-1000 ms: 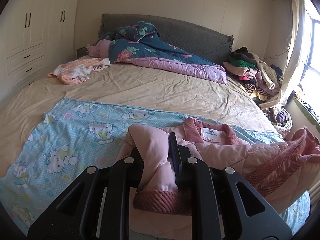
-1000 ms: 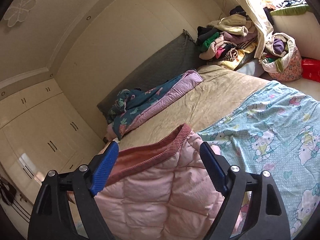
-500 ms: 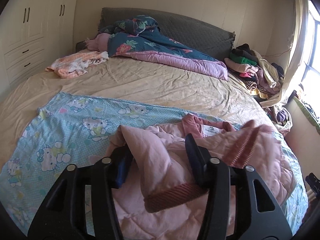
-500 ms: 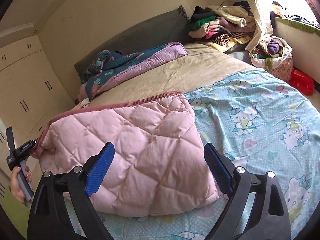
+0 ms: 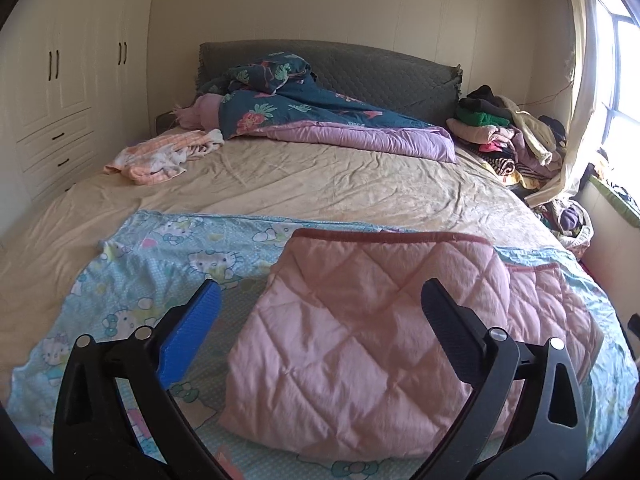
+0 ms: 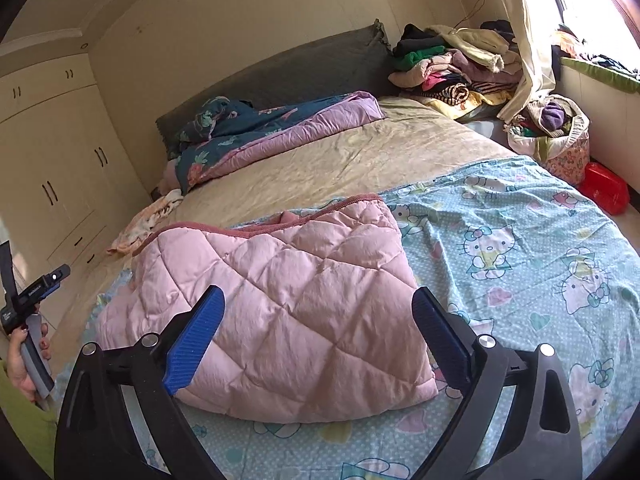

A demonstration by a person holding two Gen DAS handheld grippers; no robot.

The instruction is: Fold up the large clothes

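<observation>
Left wrist view, item one: our left claw (image 5: 320,332) opening, nothing pinched. Right claw (image 6: 316,336) likewise opening, empty. Pink quilted jacket (image 5: 360,328) lies folded near the bed's (image 5: 320,184) foot edge on the cartoon sheet (image 6: 520,248), seemingly released to settle. Sleeves hidden inside.

The jacket (image 5: 360,340) is matt quilted cloth with ribbed knit trim, lying on a thin printed cotton sheet (image 6: 520,240).
</observation>
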